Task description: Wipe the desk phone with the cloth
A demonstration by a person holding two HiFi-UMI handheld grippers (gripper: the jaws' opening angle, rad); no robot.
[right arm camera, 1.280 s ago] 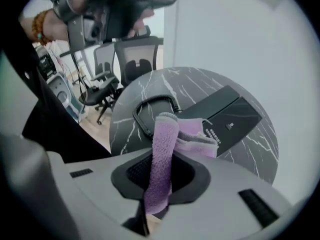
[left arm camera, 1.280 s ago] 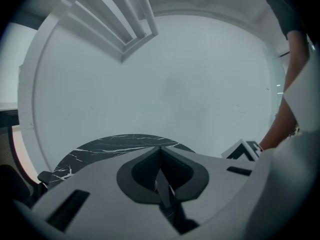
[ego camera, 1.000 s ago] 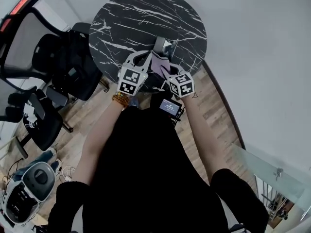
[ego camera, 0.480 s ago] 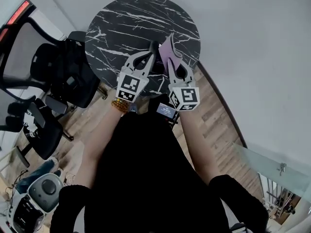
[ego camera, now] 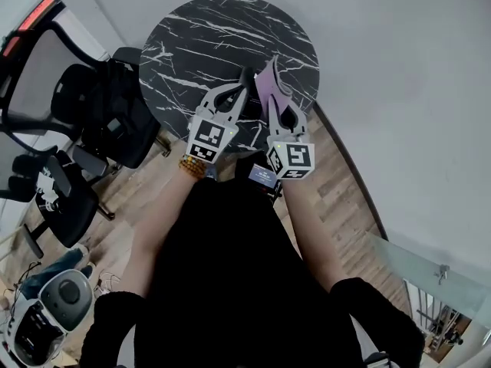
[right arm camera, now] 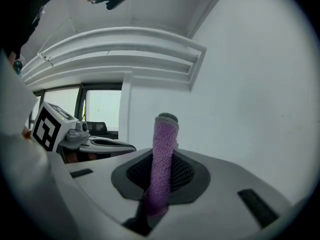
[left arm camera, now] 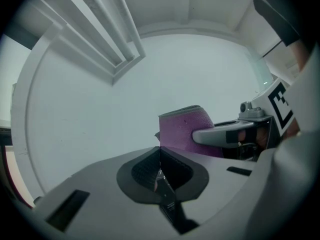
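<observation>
Purple cloth (right arm camera: 162,154) is up in the air now, pinched firmly between the jaws of the right gripper (ego camera: 276,102) and standing tall out of them. A second ago it was down low by the near edge of the round black marble table (ego camera: 192,29). Since then both grippers have lifted and tipped upward, and their cameras face wall and ceiling. Left gripper (ego camera: 241,84) sits just beside the cloth, jaws pressed together with nothing between them. Hardly any shift from half a second back. Desk phone: can't pick it out against the dark tabletop beneath the two grippers. Black office chairs (ego camera: 92,106) stand off to the left on the wooden floor (ego camera: 337,175).
</observation>
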